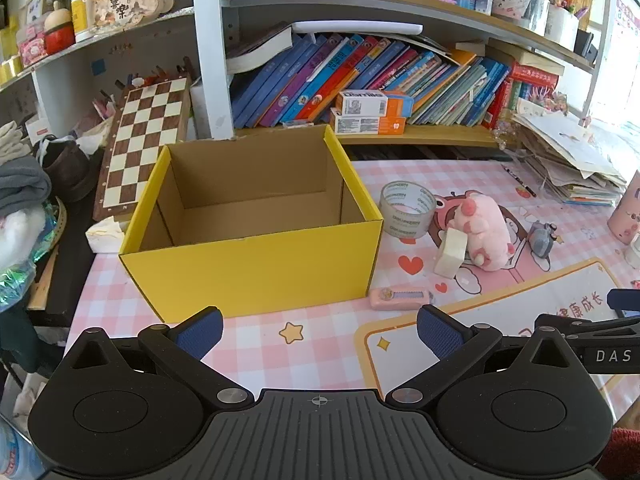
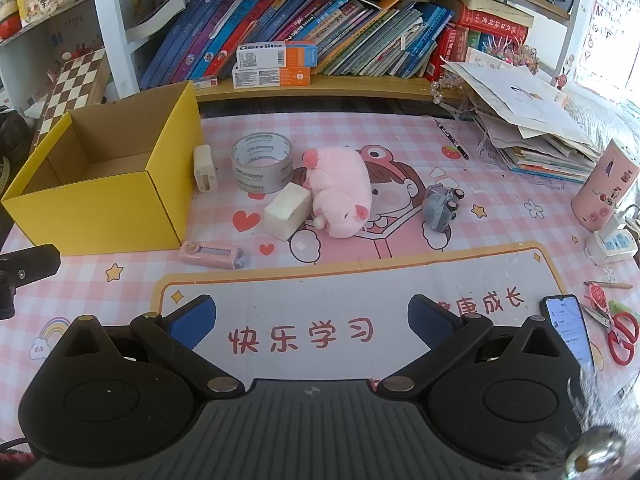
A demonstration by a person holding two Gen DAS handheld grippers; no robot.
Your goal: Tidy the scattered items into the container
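Note:
An open yellow cardboard box (image 1: 256, 272) (image 2: 100, 204) stands on the pink desk mat; its inside looks bare. To its right lie a tape roll (image 1: 407, 209) (image 2: 262, 168), a pink plush pig (image 1: 486, 232) (image 2: 340, 192), a white block (image 1: 451, 252) (image 2: 287, 210), a white charger (image 2: 205, 168), a grey toy car (image 1: 542, 238) (image 2: 441, 206) and a pink utility knife (image 1: 400, 298) (image 2: 212, 255). My left gripper (image 1: 320, 332) is open and empty in front of the box. My right gripper (image 2: 312, 320) is open and empty, nearer than the items.
A bookshelf with leaning books (image 2: 280, 24) runs along the back. A chessboard (image 1: 144, 140) leans left of the box. A paper stack (image 2: 532, 132), a pink cup (image 2: 604, 188), a power strip (image 2: 610, 244), a phone (image 2: 568, 328) and red scissors (image 2: 622, 336) sit at the right.

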